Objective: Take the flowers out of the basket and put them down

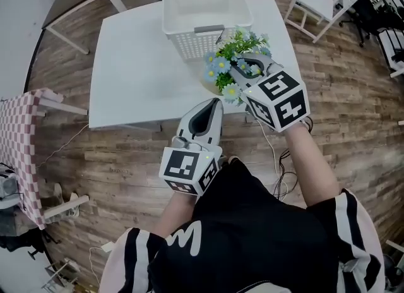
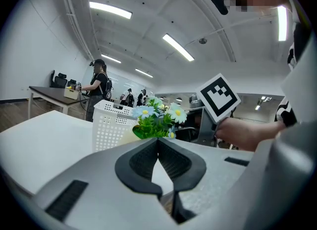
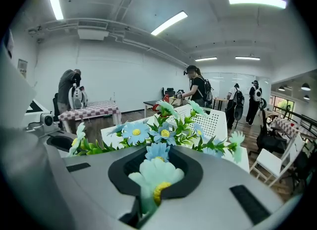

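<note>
**Setting the flowers down gently**

My right tongs are clenched on the flowers. From the right gripper view, a pale daisy and its stem sit squeezed between the jaws, with the rest of the blue and white bunch fanned out ahead. The bunch is already clear of the white basket and is just in front of it, over the near part of the white table. I can't tell whether the bottom of the bunch touches the table.

My left tongs are closed on nothing, their tips pressed together, near the table's front edge and left of the bunch.

I think the job now is the putting down. I should lower the bunch straight onto bare table, away from the basket wall and back from the edge. I'd loosen my grip only once the table is carrying it, so the stems don't snag the jaws. My left tongs can steady the bunch if it tips.
</note>
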Action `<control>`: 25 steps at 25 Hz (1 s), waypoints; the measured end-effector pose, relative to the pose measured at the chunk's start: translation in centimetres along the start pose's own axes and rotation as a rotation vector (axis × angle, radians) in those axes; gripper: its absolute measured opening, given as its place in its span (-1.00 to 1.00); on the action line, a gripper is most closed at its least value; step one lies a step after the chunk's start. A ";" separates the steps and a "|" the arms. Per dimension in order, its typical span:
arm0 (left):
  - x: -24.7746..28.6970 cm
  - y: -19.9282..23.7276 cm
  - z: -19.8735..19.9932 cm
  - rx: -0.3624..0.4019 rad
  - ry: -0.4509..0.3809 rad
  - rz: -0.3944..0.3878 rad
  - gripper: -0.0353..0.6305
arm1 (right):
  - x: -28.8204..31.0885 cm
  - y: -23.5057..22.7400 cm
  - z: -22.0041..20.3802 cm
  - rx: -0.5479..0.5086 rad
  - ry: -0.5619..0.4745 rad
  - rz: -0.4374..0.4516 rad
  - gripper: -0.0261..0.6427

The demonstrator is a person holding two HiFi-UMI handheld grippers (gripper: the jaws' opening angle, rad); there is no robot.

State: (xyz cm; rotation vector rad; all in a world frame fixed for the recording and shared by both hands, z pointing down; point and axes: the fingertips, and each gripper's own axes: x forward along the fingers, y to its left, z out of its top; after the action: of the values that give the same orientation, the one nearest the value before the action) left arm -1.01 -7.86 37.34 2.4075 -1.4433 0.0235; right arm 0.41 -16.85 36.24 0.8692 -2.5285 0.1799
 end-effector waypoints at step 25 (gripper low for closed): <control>0.7 3.6 -3.7 -0.061 0.044 0.051 -0.88 | 6.5 1.2 -6.9 -0.018 0.111 0.004 -0.80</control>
State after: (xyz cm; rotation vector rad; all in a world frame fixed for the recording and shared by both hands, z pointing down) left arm -3.21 -8.93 41.93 2.3075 -1.4638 0.0435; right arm -2.21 -17.61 45.42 0.8242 -2.4258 0.2005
